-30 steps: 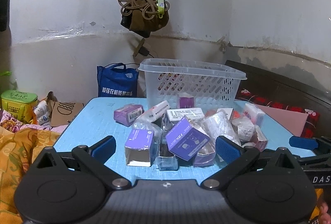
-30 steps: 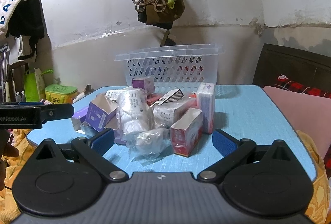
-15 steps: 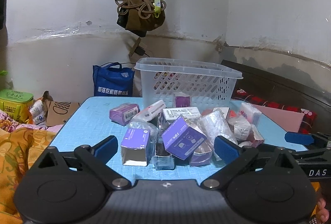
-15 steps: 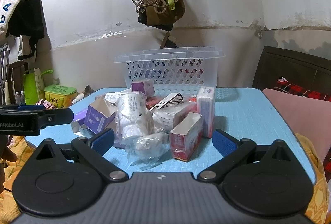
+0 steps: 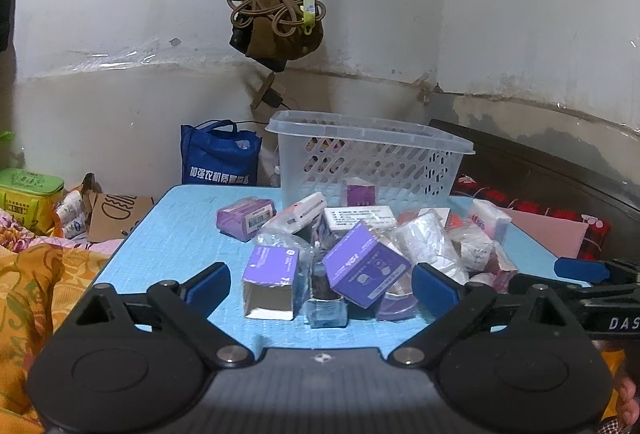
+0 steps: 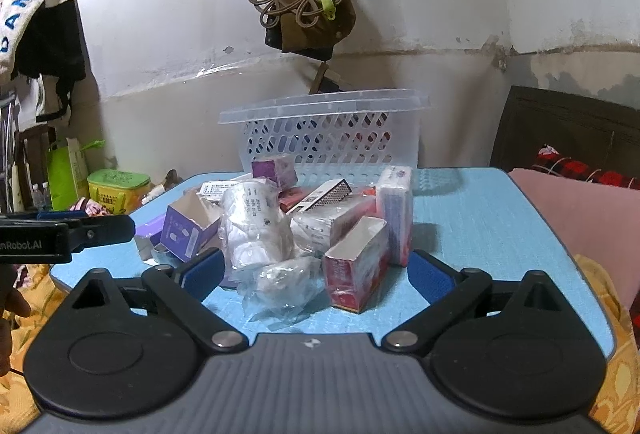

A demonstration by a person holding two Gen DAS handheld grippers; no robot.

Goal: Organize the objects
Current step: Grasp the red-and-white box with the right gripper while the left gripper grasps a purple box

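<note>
Both tools wide open, holding nothing: left tool [image 5: 322,284] faces purple boxes [image 5: 366,270], right tool [image 6: 316,272] faces red box [image 6: 356,268]. Pile sits on bench [image 6: 480,226] before basket [image 6: 332,137]. Judging: sorting barely begun.

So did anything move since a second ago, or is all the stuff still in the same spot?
Only the cameras shifted a little. The left gripper drifted slightly, so the pile slid a bit in its view; the right gripper barely moved. Both are open and holding nothing. The boxes and wrapped packets, like the purple box and the red box, lie where they were on the blue table, in front of the basket.
</note>
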